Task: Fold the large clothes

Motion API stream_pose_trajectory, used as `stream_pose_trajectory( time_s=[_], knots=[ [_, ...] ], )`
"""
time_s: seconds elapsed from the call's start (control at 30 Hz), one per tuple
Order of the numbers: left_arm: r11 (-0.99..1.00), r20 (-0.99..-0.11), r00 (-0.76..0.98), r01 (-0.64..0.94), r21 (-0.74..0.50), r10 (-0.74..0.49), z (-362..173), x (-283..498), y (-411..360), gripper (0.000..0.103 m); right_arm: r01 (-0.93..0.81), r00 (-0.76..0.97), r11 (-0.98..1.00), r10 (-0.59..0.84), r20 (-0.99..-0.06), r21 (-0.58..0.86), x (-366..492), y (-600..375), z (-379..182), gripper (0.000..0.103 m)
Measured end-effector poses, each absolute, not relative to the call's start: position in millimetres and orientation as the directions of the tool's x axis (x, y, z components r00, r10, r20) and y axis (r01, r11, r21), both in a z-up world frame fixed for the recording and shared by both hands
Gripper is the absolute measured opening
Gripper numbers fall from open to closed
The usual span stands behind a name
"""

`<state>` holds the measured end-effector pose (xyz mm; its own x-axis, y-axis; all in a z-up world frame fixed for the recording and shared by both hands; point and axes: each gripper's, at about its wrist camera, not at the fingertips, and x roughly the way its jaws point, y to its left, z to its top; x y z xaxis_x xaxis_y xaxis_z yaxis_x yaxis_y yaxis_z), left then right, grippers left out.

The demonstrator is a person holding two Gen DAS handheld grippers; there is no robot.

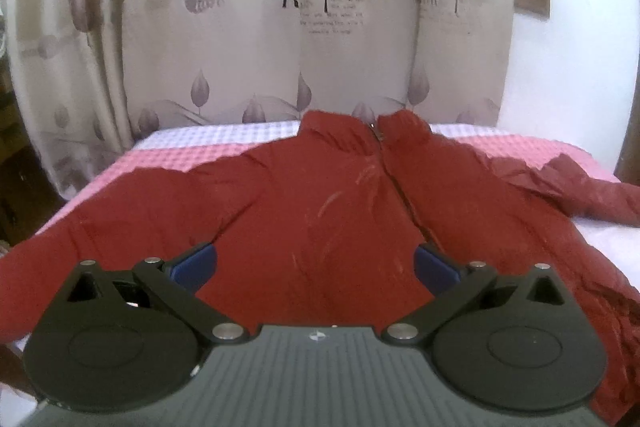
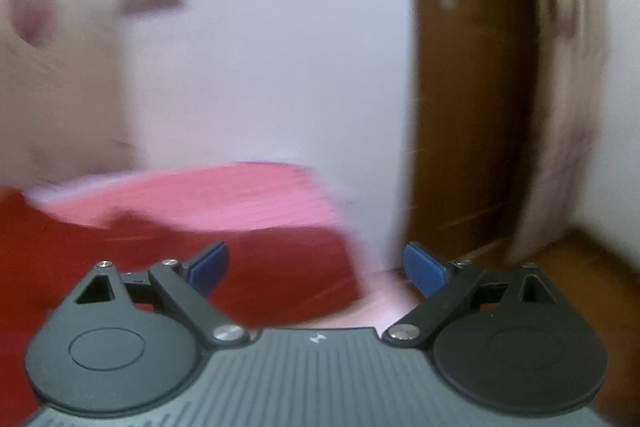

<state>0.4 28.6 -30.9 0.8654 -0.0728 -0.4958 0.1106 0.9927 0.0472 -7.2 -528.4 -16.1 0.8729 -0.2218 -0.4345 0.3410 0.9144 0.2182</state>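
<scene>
A dark red zip-up jacket (image 1: 320, 195) lies spread front-up on the bed, collar at the far side and both sleeves out to the sides. My left gripper (image 1: 316, 263) is open and empty, hovering over the jacket's lower front. In the blurred right wrist view, the jacket's right sleeve (image 2: 260, 267) lies at lower left. My right gripper (image 2: 316, 267) is open and empty above the sleeve end and the bed's edge.
The bed has a pink and white checked cover (image 1: 168, 155), which also shows in the right wrist view (image 2: 224, 195). A leaf-print curtain (image 1: 280, 27) hangs behind the bed. A white wall (image 2: 280, 47) and a brown wooden door (image 2: 460, 107) stand to the right.
</scene>
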Motion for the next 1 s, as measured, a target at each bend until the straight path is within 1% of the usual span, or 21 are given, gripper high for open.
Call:
stream_pose_trajectory(
  time_s=[0.03, 0.1, 0.13, 0.17, 0.23, 0.37, 0.47, 0.6, 1.0],
  knots=[
    [0.994, -0.496, 0.866, 0.103, 0.048, -0.066, -31.3, -0.5, 27.2, 0.103, 0.256, 0.903, 0.92, -0.118, -0.413, 0.297, -17.0, -511.2, -19.4, 0.095],
    [0.995, -0.491, 0.87, 0.079, 0.056, -0.041, -31.2, -3.0, 23.8, 0.103, 0.081, 0.932, 0.91, 0.076, -0.355, 0.407, -32.6, -475.9, -26.9, 0.097],
    [0.996, -0.491, 0.87, 0.076, 0.055, -0.039, -30.9, -4.1, 23.3, 0.103, 0.016, 0.932, 0.906, 0.139, -0.334, 0.423, -39.3, -456.1, -31.0, 0.102],
    [0.996, -0.493, 0.869, 0.076, 0.054, -0.04, -29.9, -4.5, 21.7, 0.103, -0.029, 0.93, 0.909, 0.178, -0.322, 0.417, -45.1, -436.1, -35.2, 0.103],
    [0.996, -0.499, 0.866, 0.071, 0.044, -0.039, -29.0, -7.6, 23.1, 0.103, -0.081, 0.917, 0.915, 0.224, -0.33, 0.396, -52.7, -399.5, -45.1, 0.103],
    [0.998, -0.494, 0.868, 0.063, 0.026, -0.042, -25.1, -12.2, 24.7, 0.103, -0.129, 0.893, 0.944, 0.243, -0.378, 0.303, -68.3, -359.8, -53.7, 0.103],
    [0.998, -0.495, 0.868, 0.059, 0.038, -0.033, -25.1, -14.1, 24.1, 0.103, -0.145, 0.886, 0.953, 0.245, -0.394, 0.267, -75.5, -345.9, -53.1, 0.103],
    [0.997, -0.518, 0.855, 0.064, 0.037, -0.036, -27.2, -13.9, 25.1, 0.103, -0.111, 0.881, 0.95, 0.229, -0.413, 0.291, -65.3, -340.9, -54.7, 0.103],
    [0.997, -0.546, 0.838, 0.057, 0.057, -0.017, -34.7, -13.0, 22.1, 0.103, -0.021, 0.87, 0.914, 0.217, -0.443, 0.405, -81.1, -342.7, -61.3, 0.103]
  ],
)
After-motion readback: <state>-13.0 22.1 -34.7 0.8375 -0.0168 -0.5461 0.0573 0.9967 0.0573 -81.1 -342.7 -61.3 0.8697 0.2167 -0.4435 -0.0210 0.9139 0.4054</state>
